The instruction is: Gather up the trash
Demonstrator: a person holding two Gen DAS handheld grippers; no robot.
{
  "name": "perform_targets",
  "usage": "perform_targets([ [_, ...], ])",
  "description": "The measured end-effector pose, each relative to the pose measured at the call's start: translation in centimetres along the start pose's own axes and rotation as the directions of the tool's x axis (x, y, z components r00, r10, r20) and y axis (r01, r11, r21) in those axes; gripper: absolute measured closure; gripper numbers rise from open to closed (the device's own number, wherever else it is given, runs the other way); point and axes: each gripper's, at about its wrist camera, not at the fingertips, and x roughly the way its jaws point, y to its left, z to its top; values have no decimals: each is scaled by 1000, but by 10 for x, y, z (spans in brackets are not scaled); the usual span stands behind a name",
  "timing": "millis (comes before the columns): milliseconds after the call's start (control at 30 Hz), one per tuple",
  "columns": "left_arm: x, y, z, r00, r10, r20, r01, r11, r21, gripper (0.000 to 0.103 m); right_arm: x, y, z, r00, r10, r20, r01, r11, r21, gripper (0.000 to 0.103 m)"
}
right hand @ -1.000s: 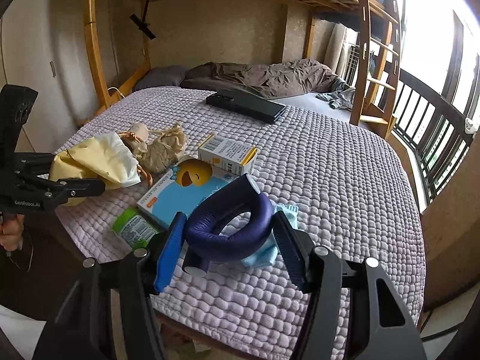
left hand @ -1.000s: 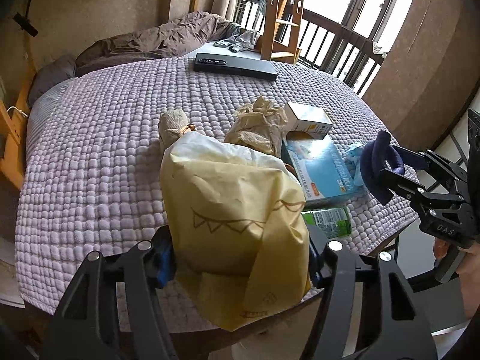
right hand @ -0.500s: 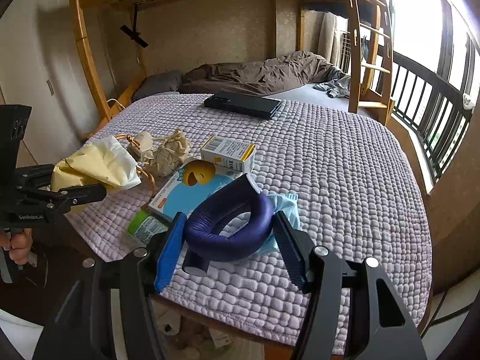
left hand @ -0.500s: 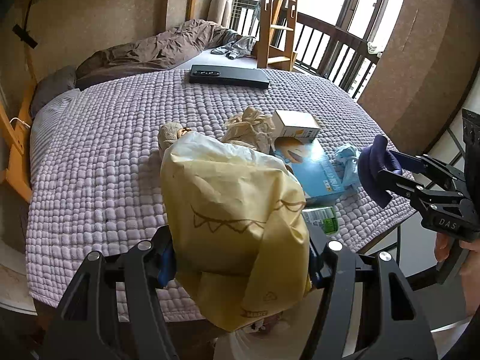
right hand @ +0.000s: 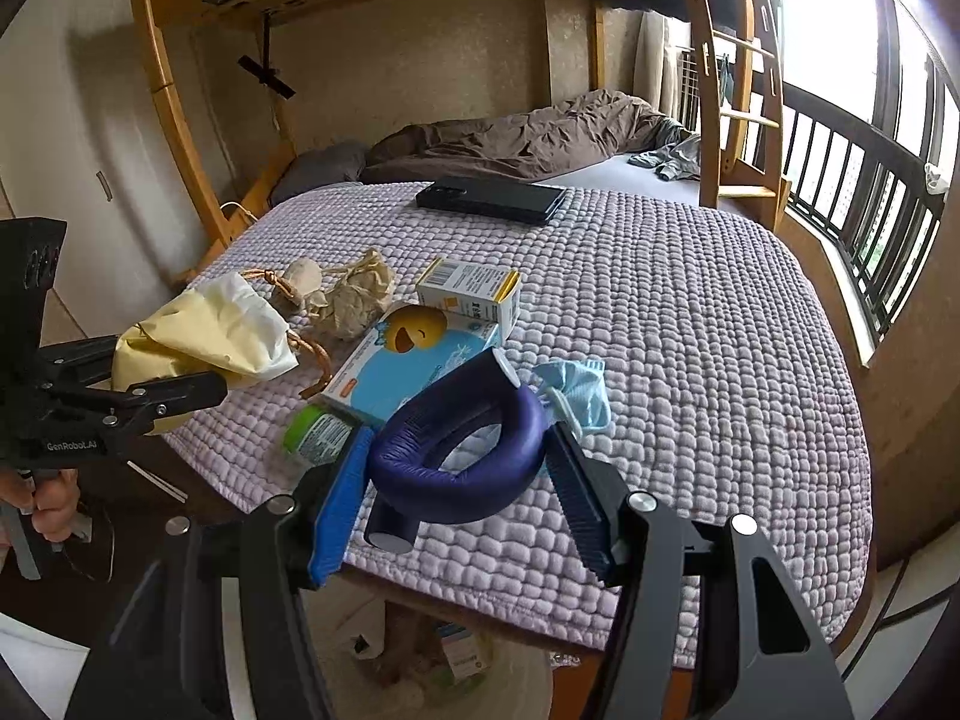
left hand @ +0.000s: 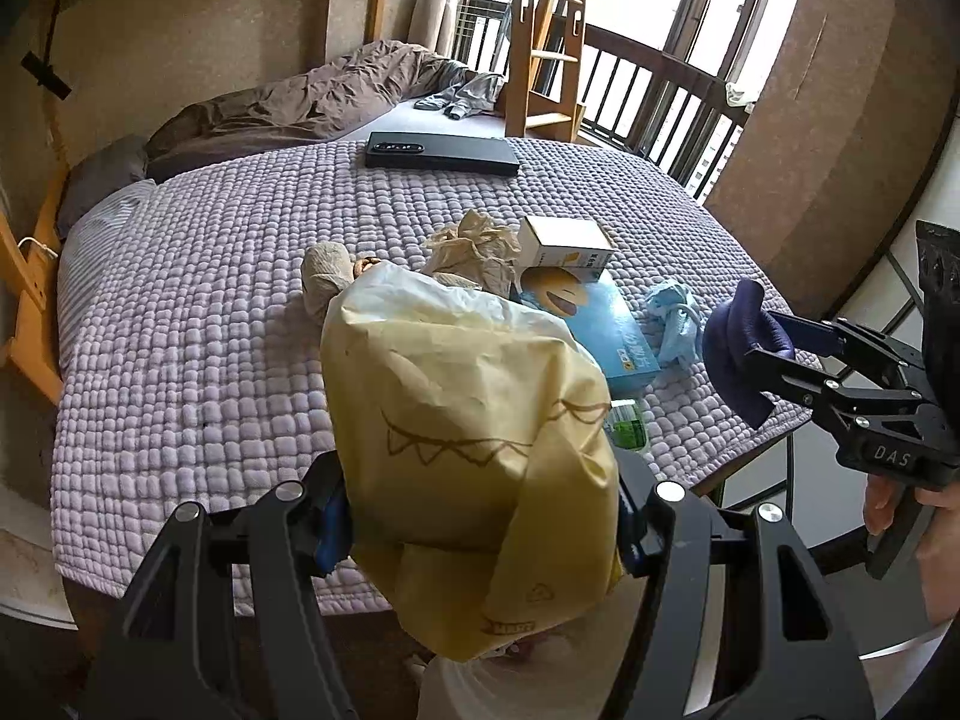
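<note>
A yellow paper bag [left hand: 468,408] is clamped in my left gripper [left hand: 480,510], held above the near edge of the table; from the right wrist view the bag [right hand: 192,336] and left gripper [right hand: 120,378] are at the left. My right gripper [right hand: 459,480] is shut on a dark blue curved foam tube [right hand: 522,420], also over the table's edge. The left wrist view has that tube [left hand: 729,348] and the right gripper [left hand: 762,348] at the right. A white trash bin [right hand: 516,678] with litter in it stands on the floor below both grippers.
On the lilac quilt [right hand: 690,330] lie crumpled brown paper [right hand: 354,300], a beige wad [right hand: 300,279], a small white box [right hand: 471,291], a blue duck box [right hand: 414,360], a light blue face mask [right hand: 576,390] and a green bottle [right hand: 315,429]. A black flat device [right hand: 492,198] lies at the far side.
My left gripper has drawn back and up from the table with the bag. Both views now show the table's near edge and the bin under it. Both grips are unchanged.
</note>
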Motion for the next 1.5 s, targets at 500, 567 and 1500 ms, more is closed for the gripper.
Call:
perform_targets([
  [500, -14, -13, -9, 1000, -22, 2, 22, 999, 29, 38, -18, 9, -6, 999, 40, -2, -40, 999, 3, 44],
  [567, -15, -14, -10, 1000, -27, -1, 27, 999, 37, 38, -20, 9, -8, 999, 46, -5, -46, 999, 6, 44],
  [1500, -20, -40, -46, 985, -153, -83, 165, 972, 167, 38, -38, 17, -39, 991, 108, -75, -107, 994, 17, 44],
])
